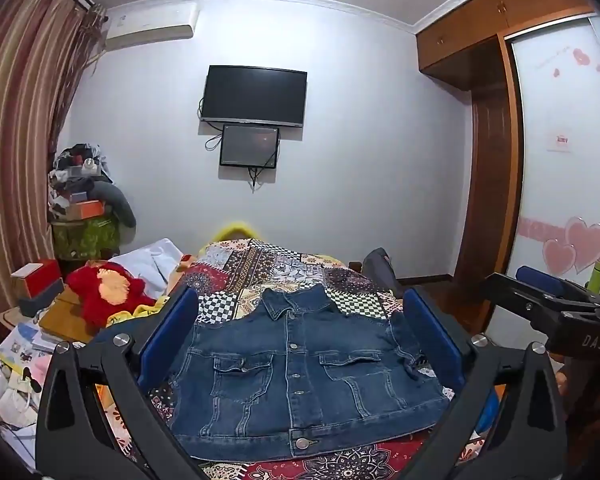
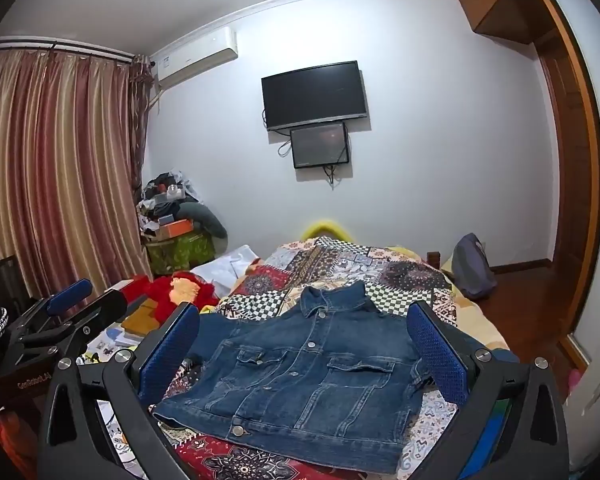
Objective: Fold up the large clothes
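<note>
Left wrist view: your left gripper has its jaws spread fully wide, nothing between the pads. The denim jacket lies flat on the patchwork bedspread, front up, buttoned, collar at the far end, hem nearest you. It sits centred between the two blue pads, below them, not touched. The right gripper shows at the right edge, off past the jacket's right side. Clutter and a red plush toy sit to the left, well apart from the jacket.

Right wrist view: your right gripper is also wide open and empty. Here the jacket looks skewed, hem corner near left, collar far. The left gripper is at the left edge, clear of the cloth. I can't make out sleeves in either view; they may be tucked under.

My read: nothing folded yet, you're lining up the first grab. Take one side edge each, near shoulder and hem, pinch only the layers you mean to move, lift low, and carry the side across to the button line. Keep both hands level so the fold stays straight. Denim is stiff, so press the crease down.
</note>
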